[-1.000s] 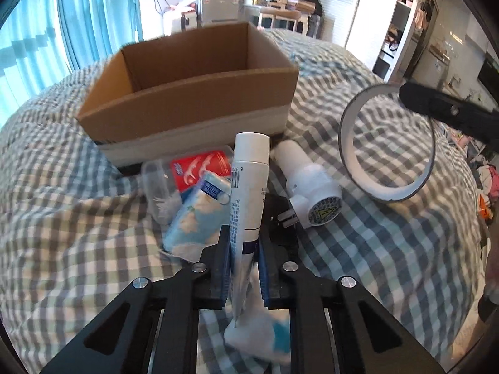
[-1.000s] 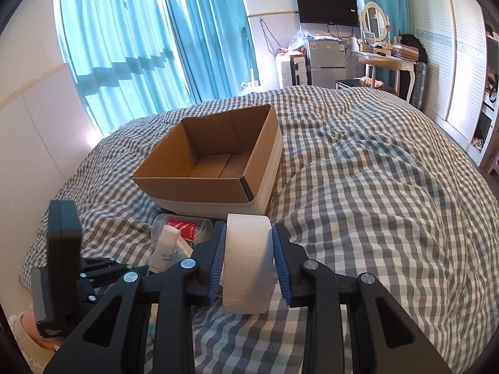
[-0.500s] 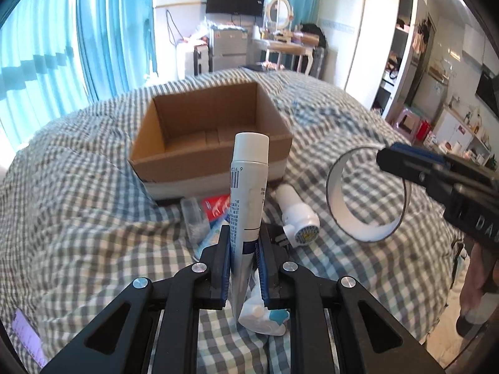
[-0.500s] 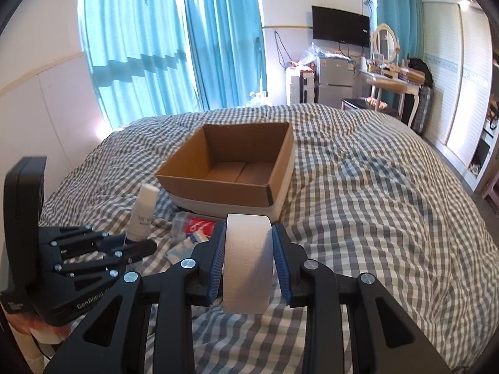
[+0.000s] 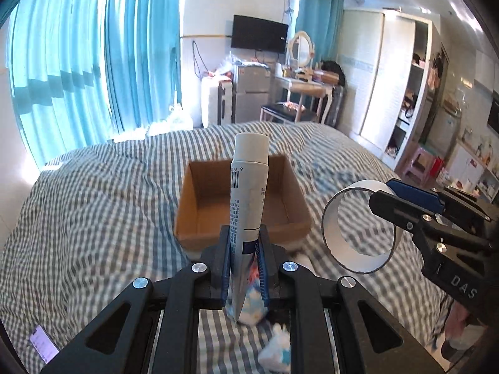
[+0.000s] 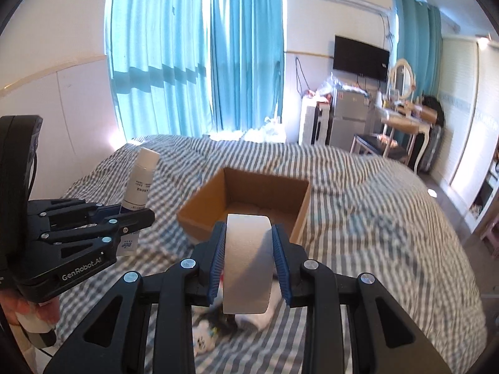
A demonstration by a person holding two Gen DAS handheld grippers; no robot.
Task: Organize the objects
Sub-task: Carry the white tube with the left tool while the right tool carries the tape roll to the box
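Observation:
My left gripper (image 5: 244,258) is shut on a white tube (image 5: 248,193) with a white cap, held upright above the bed. It also shows in the right wrist view (image 6: 140,177). My right gripper (image 6: 249,258) is shut on a white tape roll (image 6: 248,258), seen as a ring in the left wrist view (image 5: 358,227). An open cardboard box (image 5: 241,205) sits on the checked bedspread ahead of both grippers (image 6: 249,196). It looks empty inside.
Small white and blue packets (image 5: 274,352) and a white object (image 6: 259,311) lie on the bedspread below the grippers. A small card (image 5: 42,342) lies at the bed's left edge. Blue curtains, a TV and a dressing table stand beyond the bed.
Both grippers have risen well above the bed with the tube and tape roll still held. The box and the loose items now look smaller and lower.

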